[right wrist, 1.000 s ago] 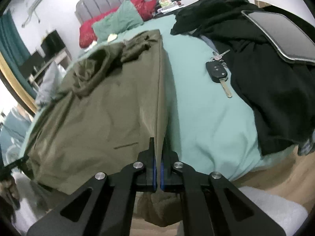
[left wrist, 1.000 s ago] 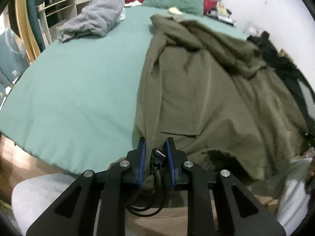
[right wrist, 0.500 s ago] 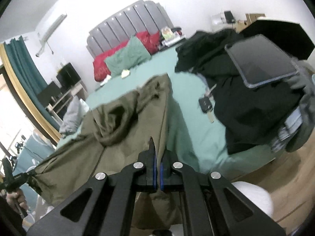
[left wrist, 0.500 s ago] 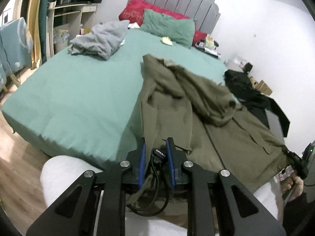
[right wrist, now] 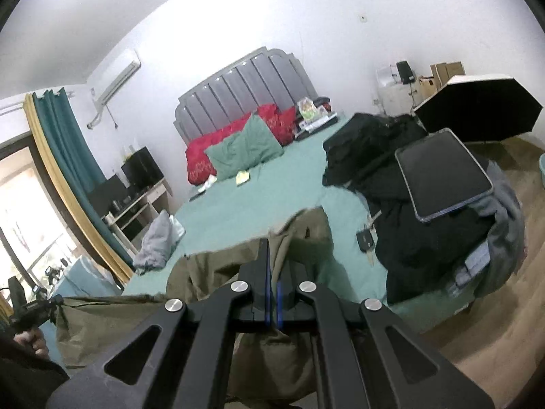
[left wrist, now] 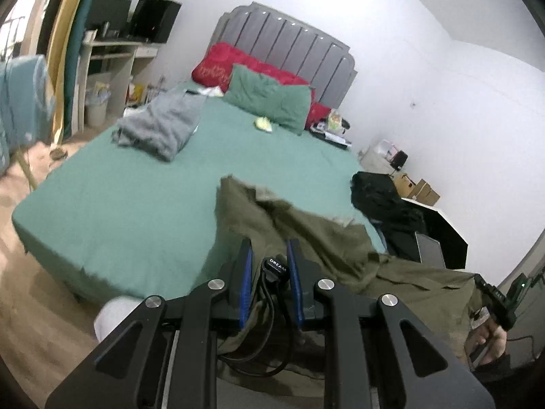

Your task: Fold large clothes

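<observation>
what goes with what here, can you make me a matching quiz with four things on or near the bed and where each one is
Things:
1. olive jacket
2. grey garment
3. tablet
4. car key

Places:
A. on the black clothes pile
B. on the green sheet beside the black clothes
C. clamped in both grippers
D. crumpled near the bed's far left edge

Pairs: 1-C, 2-D, 3-A, 4-B
</observation>
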A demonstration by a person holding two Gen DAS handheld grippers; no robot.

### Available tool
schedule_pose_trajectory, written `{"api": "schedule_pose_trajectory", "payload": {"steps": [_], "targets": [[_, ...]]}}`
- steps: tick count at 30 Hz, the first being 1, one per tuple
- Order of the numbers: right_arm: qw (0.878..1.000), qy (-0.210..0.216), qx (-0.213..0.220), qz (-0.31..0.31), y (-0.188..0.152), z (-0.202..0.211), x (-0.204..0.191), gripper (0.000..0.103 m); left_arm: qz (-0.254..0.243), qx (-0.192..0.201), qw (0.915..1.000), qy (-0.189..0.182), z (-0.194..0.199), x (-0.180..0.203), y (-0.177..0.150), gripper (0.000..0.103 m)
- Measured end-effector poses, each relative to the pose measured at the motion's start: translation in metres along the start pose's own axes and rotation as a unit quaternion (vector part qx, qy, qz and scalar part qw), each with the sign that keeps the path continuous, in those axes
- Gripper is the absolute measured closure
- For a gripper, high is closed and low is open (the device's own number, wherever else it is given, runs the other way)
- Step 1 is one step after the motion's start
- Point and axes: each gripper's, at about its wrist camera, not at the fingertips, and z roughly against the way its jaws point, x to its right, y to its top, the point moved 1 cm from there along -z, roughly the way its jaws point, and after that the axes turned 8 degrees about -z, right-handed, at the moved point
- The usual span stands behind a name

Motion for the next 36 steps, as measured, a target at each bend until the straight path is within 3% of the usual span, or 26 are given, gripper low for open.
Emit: {"api": "schedule_pose_trajectory", "payload": {"steps": [4, 13, 17, 24, 27, 30, 31, 33, 35, 36], "targets": [[1.0, 0.005, 0.014, 0.019, 0.025, -0.026, -0.002, 0.101, -0.014, 0.009, 0.9998, 0.009, -0.028, -0.002, 0.023, 0.082], [1.0, 0.001, 0.01, 0.014, 0.075, -0.153, 0.013, 0.101, 0.049, 0.01, 0.9985, 0.025, -0.139, -0.047, 0.072, 0.082], [1.0, -0.002, -0.01, -0.008, 0.088, -0.215, 0.031, 0.101, 0.079, -0.008, 0.9964, 0.028, -0.193, -0.07, 0.088, 0.082], [0.997, -0.046, -0.053, 0.003, 0.089, -0.323, 0.051, 0.101, 0.068, -0.048, 0.995, 0.056, -0.297, -0.096, 0.1, 0.081], [0.994, -0.074, -0.084, -0.011, 0.08, -0.369, 0.068, 0.1, 0.074, -0.079, 0.9925, 0.056, -0.34, -0.109, 0.096, 0.078], [0.985, -0.106, -0.135, -0.006, 0.063, -0.414, 0.084, 0.098, 0.075, -0.091, 0.9893, 0.087, -0.366, -0.12, 0.092, 0.059], [0.982, -0.119, -0.148, -0.005, 0.056, -0.423, 0.087, 0.095, 0.076, -0.089, 0.9884, 0.097, -0.368, -0.122, 0.092, 0.043], [0.981, -0.138, -0.139, 0.005, 0.049, -0.424, 0.088, 0.079, 0.082, -0.062, 0.9897, 0.1, -0.358, -0.124, 0.092, 0.038], [0.984, -0.153, -0.089, 0.03, 0.051, -0.403, 0.08, 0.036, 0.054, -0.051, 0.993, 0.091, -0.348, -0.113, 0.092, 0.038], [0.984, -0.162, -0.06, 0.047, 0.054, -0.389, 0.074, 0.03, 0.034, -0.048, 0.9948, 0.083, -0.346, -0.106, 0.092, 0.038]]}}
